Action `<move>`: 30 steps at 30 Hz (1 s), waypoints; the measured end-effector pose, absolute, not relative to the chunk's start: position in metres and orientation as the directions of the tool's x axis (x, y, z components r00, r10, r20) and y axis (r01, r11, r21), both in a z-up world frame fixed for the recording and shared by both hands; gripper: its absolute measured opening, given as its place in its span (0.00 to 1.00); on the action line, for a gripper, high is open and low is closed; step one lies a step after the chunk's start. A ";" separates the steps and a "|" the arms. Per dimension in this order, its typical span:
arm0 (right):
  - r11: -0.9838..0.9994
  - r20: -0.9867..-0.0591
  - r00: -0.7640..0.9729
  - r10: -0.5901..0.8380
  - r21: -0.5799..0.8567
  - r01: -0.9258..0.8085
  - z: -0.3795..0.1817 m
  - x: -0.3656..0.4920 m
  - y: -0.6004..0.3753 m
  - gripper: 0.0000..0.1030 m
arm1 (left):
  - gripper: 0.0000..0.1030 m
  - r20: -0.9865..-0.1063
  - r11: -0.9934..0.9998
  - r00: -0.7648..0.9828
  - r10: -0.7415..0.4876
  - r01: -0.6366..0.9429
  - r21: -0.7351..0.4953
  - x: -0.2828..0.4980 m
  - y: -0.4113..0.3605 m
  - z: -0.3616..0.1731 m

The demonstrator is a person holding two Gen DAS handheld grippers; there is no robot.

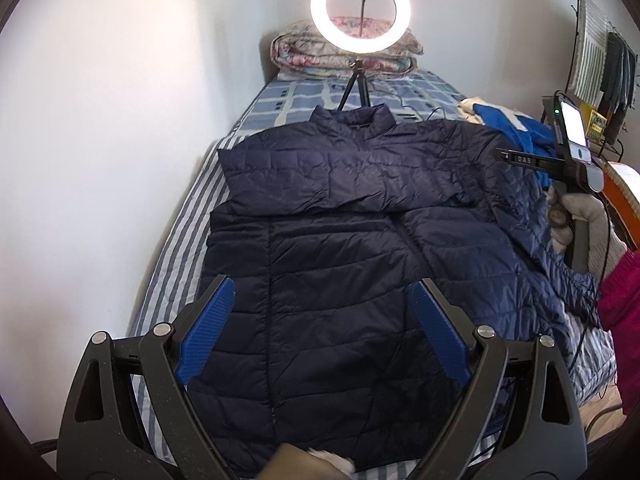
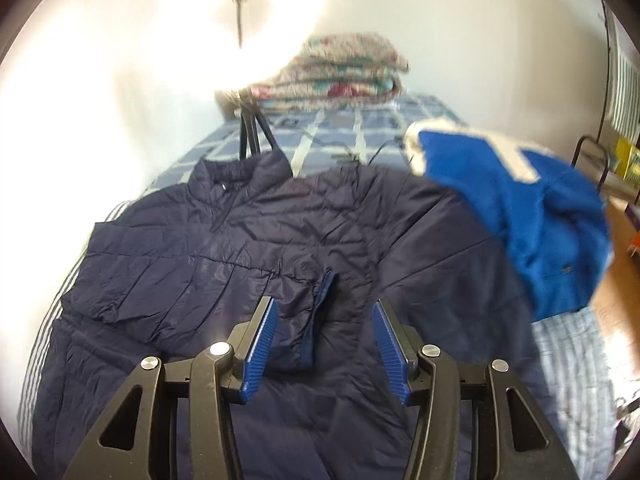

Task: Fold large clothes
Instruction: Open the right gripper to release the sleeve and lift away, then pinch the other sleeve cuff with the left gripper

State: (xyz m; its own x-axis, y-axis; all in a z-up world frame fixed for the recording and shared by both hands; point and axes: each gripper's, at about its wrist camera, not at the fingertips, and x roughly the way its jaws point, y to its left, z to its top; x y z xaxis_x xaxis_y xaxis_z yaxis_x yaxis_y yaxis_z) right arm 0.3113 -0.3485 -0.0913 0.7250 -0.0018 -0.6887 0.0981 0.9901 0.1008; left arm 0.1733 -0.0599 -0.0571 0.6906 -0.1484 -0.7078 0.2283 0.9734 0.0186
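A navy quilted puffer jacket [image 1: 340, 220] lies flat on the bed, collar toward the far end, its left sleeve folded across the chest. It also shows in the right wrist view [image 2: 280, 232], with a sleeve cuff [image 2: 316, 320] lying between the jaws. My left gripper [image 1: 322, 320] is open and empty above the jacket's lower body. My right gripper [image 2: 324, 312] is open, hovering just over the cuff and apart from it. The right gripper's body [image 1: 560, 160] shows in the left wrist view, held by a gloved hand over the jacket's right sleeve.
A bright blue garment [image 2: 520, 216] lies at the jacket's right shoulder. A ring light on a tripod [image 1: 360, 16] stands at the bed's far end before a folded floral quilt [image 1: 344, 52]. A white wall [image 1: 100, 120] borders the bed on the left. Clothes hang at right [image 1: 604, 68].
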 end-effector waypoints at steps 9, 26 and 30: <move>0.996 -0.658 0.752 -0.033 0.045 0.083 -0.037 0.231 -0.356 0.54 | 0.90 -0.674 0.947 0.706 -0.218 0.319 0.028 0.159 -0.108 -0.046; 0.981 -0.733 0.670 -0.115 0.024 0.195 -0.039 0.055 -0.390 0.54 | 0.90 -0.675 0.842 0.602 -0.426 0.536 -0.053 0.143 -0.210 -0.063; 0.968 -0.747 0.643 -0.172 -0.006 0.252 -0.048 0.014 -0.401 0.54 | 0.85 -0.684 0.789 0.561 -0.466 0.614 -0.033 0.130 -0.251 -0.073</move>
